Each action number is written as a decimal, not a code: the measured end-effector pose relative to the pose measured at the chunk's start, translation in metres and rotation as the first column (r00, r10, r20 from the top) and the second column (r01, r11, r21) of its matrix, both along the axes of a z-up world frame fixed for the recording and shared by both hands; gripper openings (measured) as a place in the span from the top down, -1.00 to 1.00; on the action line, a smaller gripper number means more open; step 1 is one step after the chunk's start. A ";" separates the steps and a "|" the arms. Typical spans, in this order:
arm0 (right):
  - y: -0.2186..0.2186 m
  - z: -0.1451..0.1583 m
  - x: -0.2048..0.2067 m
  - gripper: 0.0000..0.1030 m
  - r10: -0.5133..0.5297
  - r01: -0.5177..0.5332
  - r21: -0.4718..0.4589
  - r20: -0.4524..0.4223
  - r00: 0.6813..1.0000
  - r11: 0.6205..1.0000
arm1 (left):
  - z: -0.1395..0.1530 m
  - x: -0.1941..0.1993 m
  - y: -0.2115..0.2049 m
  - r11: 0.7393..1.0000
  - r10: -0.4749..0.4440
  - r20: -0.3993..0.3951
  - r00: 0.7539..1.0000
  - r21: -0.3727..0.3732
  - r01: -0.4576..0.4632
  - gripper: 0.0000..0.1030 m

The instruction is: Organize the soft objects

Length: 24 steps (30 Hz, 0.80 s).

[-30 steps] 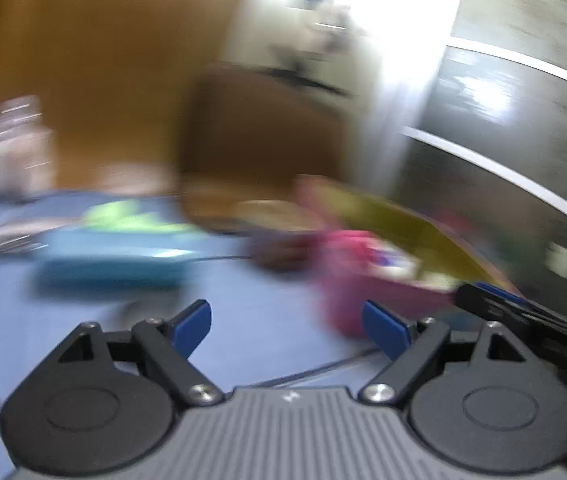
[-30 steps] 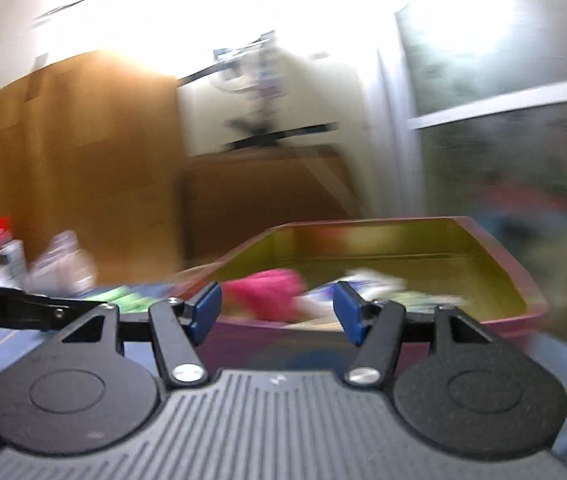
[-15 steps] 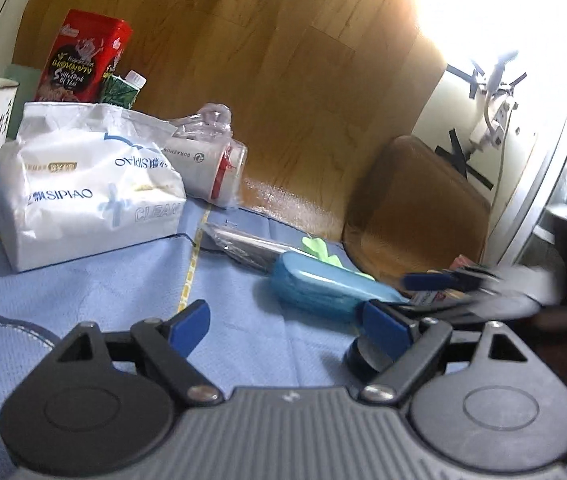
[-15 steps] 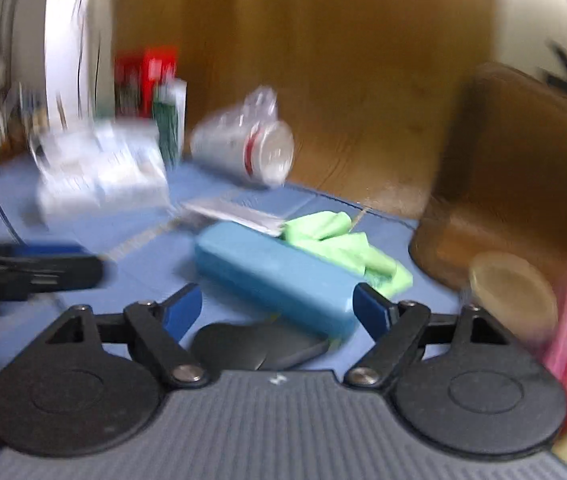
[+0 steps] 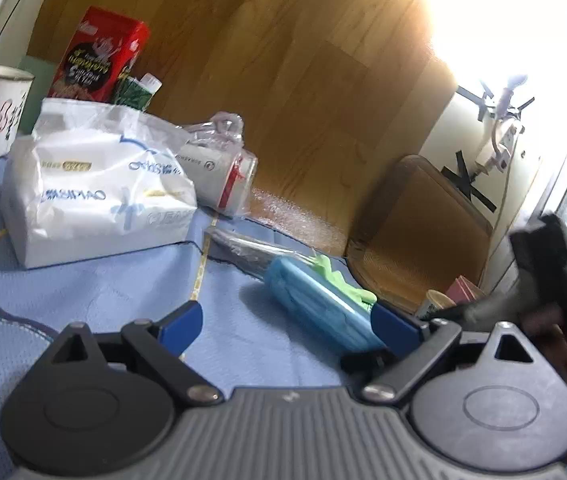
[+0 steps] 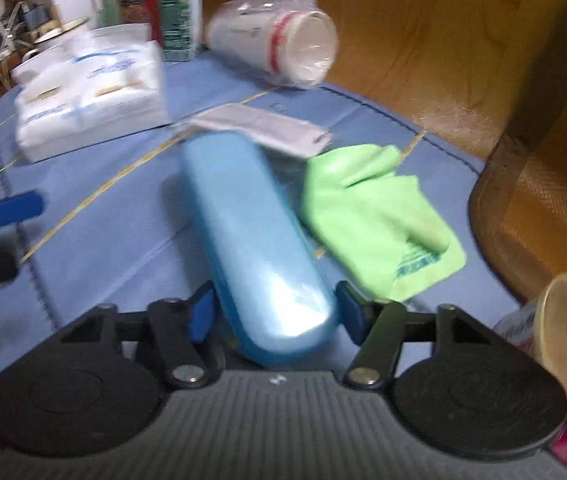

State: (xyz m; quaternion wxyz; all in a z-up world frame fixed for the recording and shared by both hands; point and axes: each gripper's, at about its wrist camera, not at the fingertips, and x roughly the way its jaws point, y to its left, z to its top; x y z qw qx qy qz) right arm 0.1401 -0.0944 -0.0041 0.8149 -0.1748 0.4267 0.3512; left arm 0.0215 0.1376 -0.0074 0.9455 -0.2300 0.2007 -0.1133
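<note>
On the blue-clothed tabletop (image 6: 95,248), the long blue case (image 6: 251,240) serves as the landmark. At its near end sits the right tool (image 6: 273,314), pitched downward with a blue pad on either side of the case; its jaws are closing, and whether the pads already press the shell cannot be told through the blur. Just right of the case, touching its flank, lies the crumpled green cloth (image 6: 379,220) (the soft thing of the task). Across the case's far end rests a flat grey packet (image 6: 259,128). Beyond that lies a sleeve of white cups in clear plastic (image 6: 279,40), tipped on its side. Left of the case and further back stands the white tissue pack (image 6: 91,96). Well left of the case hovers the left tool (image 5: 287,322), its jaws wide and opening, with nothing between them. Right of the case, near the tabletop's edge, a paper cup (image 6: 559,344) lies tipped beside something pink.
</note>
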 end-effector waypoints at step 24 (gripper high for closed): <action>-0.019 -0.007 -0.020 -0.20 -0.112 0.127 0.251 -0.073 0.991 0.960 | -0.001 0.001 0.000 0.999 0.034 -0.018 0.999 0.003 -0.034 -0.90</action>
